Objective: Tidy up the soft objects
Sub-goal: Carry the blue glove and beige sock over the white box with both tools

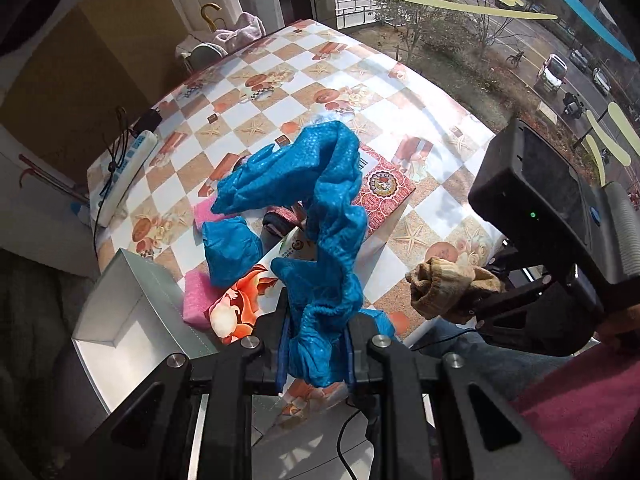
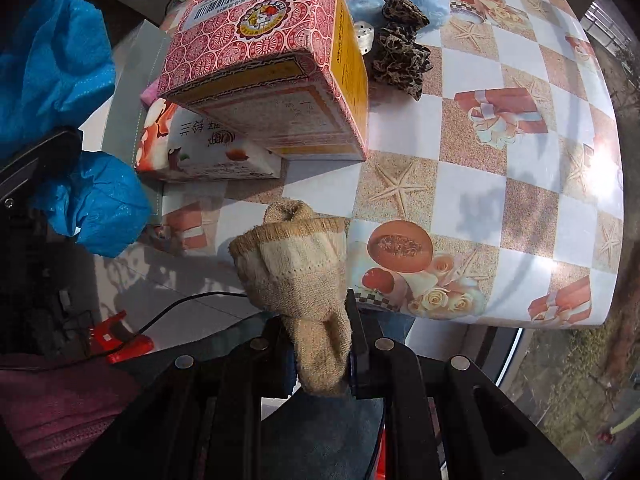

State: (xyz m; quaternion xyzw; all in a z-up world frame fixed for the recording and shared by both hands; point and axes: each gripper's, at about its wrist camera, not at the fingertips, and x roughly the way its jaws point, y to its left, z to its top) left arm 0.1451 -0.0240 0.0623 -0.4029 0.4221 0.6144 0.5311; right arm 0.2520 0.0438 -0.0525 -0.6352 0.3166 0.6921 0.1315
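My left gripper (image 1: 316, 340) is shut on a crumpled blue plastic cover (image 1: 320, 208), which hangs above the near table edge. It also shows in the right wrist view (image 2: 52, 52). My right gripper (image 2: 320, 344) is shut on a beige sock (image 2: 298, 268), held just off the near table edge. The sock also shows in the left wrist view (image 1: 448, 284). A second blue cover (image 1: 230, 248) and pink sponges (image 1: 200, 300) lie on the table. A leopard scrunchie (image 2: 400, 44) and a light blue fluffy piece (image 2: 424, 0) lie behind the red box.
An open white box (image 1: 120, 312) sits at the near left table edge. A red patterned box (image 2: 272, 68) rests on a white carton (image 2: 208, 156). A power strip (image 1: 128, 168) lies at the left edge. The checkered tablecloth (image 2: 500, 168) covers the table. A window is beyond.
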